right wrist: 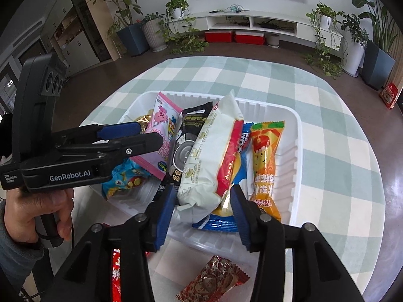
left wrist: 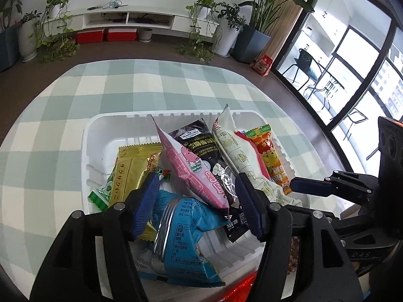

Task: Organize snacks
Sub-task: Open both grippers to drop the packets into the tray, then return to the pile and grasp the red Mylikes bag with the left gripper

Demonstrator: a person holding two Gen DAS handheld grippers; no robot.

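A white plastic tray (left wrist: 100, 130) (right wrist: 294, 136) on the checked tablecloth holds several snack packs. My left gripper (left wrist: 196, 196) is open above a pink pack (left wrist: 191, 168) and a blue pack (left wrist: 181, 226); it holds nothing. It also shows in the right wrist view (right wrist: 141, 133). My right gripper (right wrist: 201, 201) is open around the near end of a cream-white pack (right wrist: 211, 156), touching nothing clearly. An orange pack (right wrist: 265, 161) lies at the tray's right side. A blue pack (right wrist: 241, 148) lies under the cream one.
A red heart-print snack (right wrist: 214, 281) and a red wrapper (right wrist: 115, 271) lie on the cloth in front of the tray. The round table's edge curves past the tray. Plants and a TV cabinet stand across the floor. A red bag (left wrist: 263, 65) sits by the window.
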